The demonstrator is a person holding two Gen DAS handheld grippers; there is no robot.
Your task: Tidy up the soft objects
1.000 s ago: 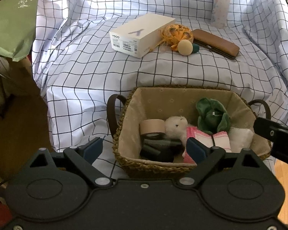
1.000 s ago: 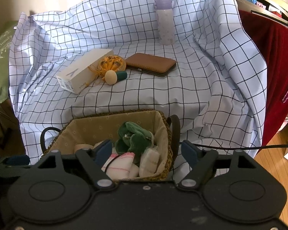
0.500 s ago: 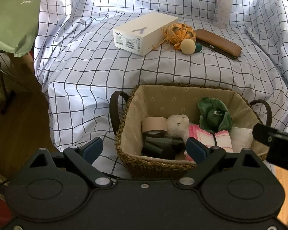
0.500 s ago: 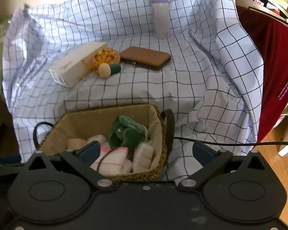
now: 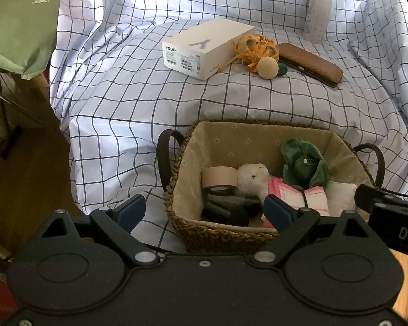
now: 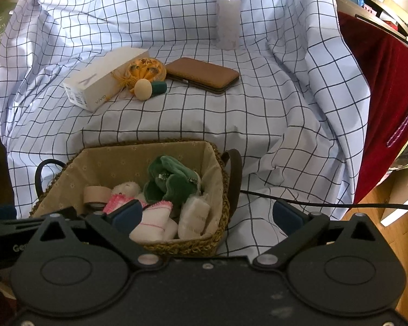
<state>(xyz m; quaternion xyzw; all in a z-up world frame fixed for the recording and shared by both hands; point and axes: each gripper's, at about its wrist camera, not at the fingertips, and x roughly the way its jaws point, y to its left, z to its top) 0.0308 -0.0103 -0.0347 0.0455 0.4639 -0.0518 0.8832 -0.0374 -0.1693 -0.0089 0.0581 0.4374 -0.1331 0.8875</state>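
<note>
Left wrist view: the left tool [image 5: 205,213] hangs spread wide at the near rim of the basket [image 5: 225,233], nothing between its blue pads [image 5: 130,212]; one pad shows over the cloth [image 5: 122,108] left of the basket, the other over the basket's inside. In the basket lie dark rolled pieces [image 5: 225,207] at the near wall, a tape roll [image 5: 219,178], a white plush [image 5: 251,178] touching the roll, a pink-edged towel [image 5: 296,193], a green plush [image 5: 303,167] toward the far right corner, and a white bundle [image 5: 340,194] by the right wall. The black body of the right tool enters at the right edge.

Right wrist view: the right tool [image 6: 208,213] has just been opening and now stands spread wide, empty, its pads straddling the basket's [image 6: 223,190] right end: one over the towel [image 6: 149,220], the other over the cloth beside the handle. A black cable [image 6: 326,203] runs across the cloth just past it.

Farther off on the checked cloth, well apart from the basket, lie a white box [image 5: 208,47], an orange pouch [image 5: 258,49] touching it, a beige ball [image 5: 268,66] with a green piece [image 5: 282,69] just beside it, and a brown case [image 5: 311,63]. At the back stands an upright bottle [image 6: 228,16].
</note>
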